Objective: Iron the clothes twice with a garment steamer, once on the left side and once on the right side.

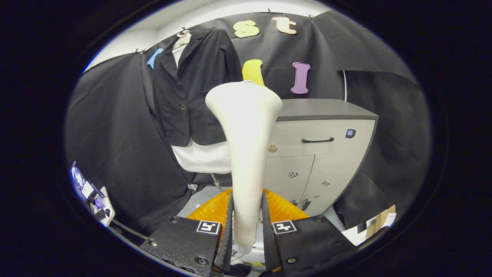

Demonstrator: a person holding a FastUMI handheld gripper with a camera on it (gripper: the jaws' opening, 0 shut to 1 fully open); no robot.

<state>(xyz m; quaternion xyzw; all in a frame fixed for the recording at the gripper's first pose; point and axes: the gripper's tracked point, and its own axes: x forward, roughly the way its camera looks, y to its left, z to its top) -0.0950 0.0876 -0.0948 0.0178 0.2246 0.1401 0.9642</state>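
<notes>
My gripper [247,227] is shut on the handle of a cream garment steamer [246,138], which stands upright between the fingers with its wide head rising above them. Beyond and to the left of the steamer head hangs a black jacket [196,88] on a white mannequin torso [201,158], whose lower part shows below the jacket's hem. The steamer head is apart from the jacket, a little to its right and nearer to me. The steamer hides the jacket's right edge.
A grey cabinet [326,154] with a drawer handle and two doors stands right of the mannequin, behind the steamer. An orange object [278,207] lies low just beyond the fingers. Some small gear [90,194] sits at the lower left, cardboard [380,219] at the lower right.
</notes>
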